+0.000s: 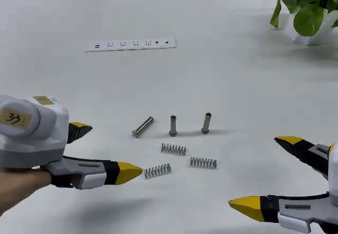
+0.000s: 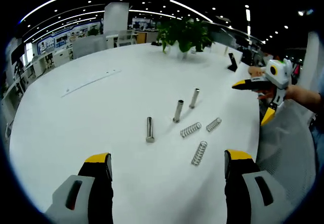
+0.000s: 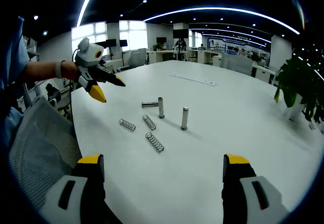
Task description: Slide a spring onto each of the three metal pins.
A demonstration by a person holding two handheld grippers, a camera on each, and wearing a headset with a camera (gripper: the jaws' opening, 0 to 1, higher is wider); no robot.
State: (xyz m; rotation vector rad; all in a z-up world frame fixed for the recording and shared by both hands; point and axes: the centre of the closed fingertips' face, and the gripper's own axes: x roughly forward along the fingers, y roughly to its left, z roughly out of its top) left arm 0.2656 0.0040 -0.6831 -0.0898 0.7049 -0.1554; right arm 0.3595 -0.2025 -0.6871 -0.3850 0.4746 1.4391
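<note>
Left gripper (image 1: 113, 149) and right gripper (image 1: 254, 171): jaws open, empty. Advised: pinch the nearest spring (image 1: 157, 170) lightly at mid-coil, then align it with an upright pin (image 1: 172, 125).

Left tool (image 1: 111, 149), right tool (image 1: 257, 171): grey-white bodies, black jaws, yellow tips (image 1: 127, 172).

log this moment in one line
stage: no spring on any pin | lying pin: one | upright pins: two | springs: three loose on table | left gripper: open, empty | right gripper: open, empty
</note>
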